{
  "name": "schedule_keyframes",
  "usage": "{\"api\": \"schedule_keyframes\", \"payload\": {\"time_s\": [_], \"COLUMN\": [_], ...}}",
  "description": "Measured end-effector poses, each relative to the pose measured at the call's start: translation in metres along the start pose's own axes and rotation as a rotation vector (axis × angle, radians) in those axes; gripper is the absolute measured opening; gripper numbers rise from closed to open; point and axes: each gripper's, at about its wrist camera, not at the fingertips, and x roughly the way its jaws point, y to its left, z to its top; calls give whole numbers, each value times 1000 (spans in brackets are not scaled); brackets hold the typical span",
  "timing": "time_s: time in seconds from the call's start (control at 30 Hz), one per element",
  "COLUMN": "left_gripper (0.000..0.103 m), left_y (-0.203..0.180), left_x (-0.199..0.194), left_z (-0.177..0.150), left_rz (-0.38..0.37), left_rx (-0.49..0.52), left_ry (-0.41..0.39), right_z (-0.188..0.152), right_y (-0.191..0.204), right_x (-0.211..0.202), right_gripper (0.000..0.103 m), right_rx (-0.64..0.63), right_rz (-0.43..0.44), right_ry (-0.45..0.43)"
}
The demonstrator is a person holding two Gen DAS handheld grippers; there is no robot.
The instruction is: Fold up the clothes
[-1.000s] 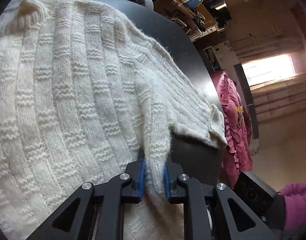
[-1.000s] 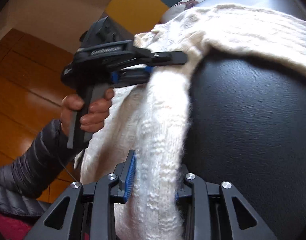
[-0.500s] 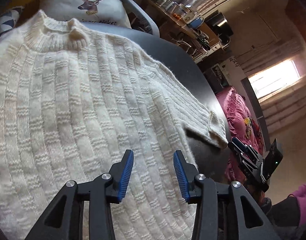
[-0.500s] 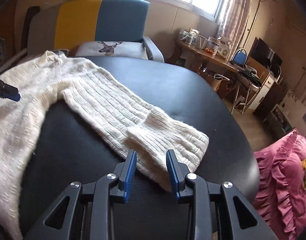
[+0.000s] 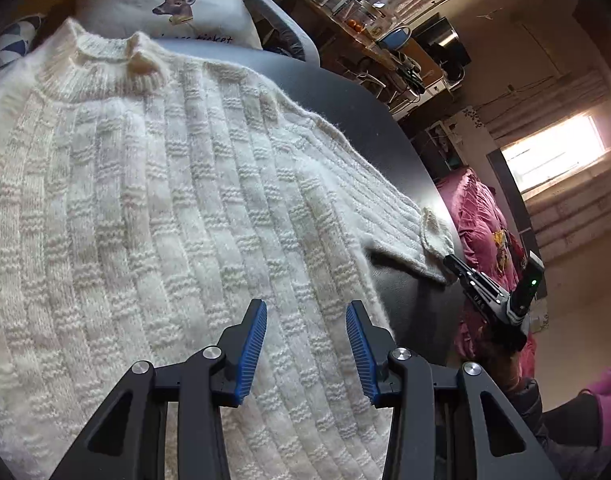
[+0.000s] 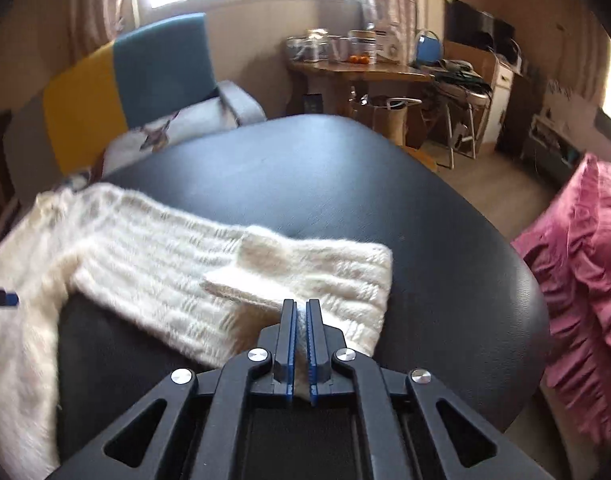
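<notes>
Sweater [image 5: 177, 208] lies spread on the worktop [image 6: 345, 168]; right hand-held gripper [image 6: 301, 320] is clamped on its sleeve cuff [image 6: 329, 276], left hand-held gripper [image 5: 305, 344] hovers apart; likely folding the sleeve inward.

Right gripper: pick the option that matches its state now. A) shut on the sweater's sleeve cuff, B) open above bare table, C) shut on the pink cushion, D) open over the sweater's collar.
A: the right gripper has its blue pads nearly together with white knit of the sleeve cuff pinched between them.
</notes>
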Motion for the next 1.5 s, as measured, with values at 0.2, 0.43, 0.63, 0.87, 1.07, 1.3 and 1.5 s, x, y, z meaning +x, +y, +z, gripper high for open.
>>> {"api": "schedule_keyframes", "payload": {"time_s": [0.2, 0.43, 0.63, 0.87, 1.07, 1.3, 1.5], "left_gripper": [43, 44, 44, 44, 43, 41, 41], "left_y": [-42, -68, -74, -84, -79, -75, -64], "left_x": [16, 61, 86, 111, 150, 157, 105], "left_z": [38, 70, 83, 97, 116, 126, 118], "left_rz": [8, 86, 141, 202, 231, 181, 136], "left_rx": [95, 163, 185, 243, 210, 123, 64], "left_ry": [-19, 18, 38, 93, 172, 134, 17], "right_z": [18, -43, -29, 16, 31, 39, 44], "right_y": [-90, -131, -114, -46, -48, -49, -47], "right_x": [-23, -4, -25, 28, 59, 74, 60], "right_gripper": [3, 0, 11, 19, 17, 16, 18], "right_rx": [326, 509, 402, 42, 1, -29, 11], "right_rz": [22, 23, 28, -54, -140, -194, -149], "right_ry": [-80, 32, -40, 117, 173, 196, 145]}}
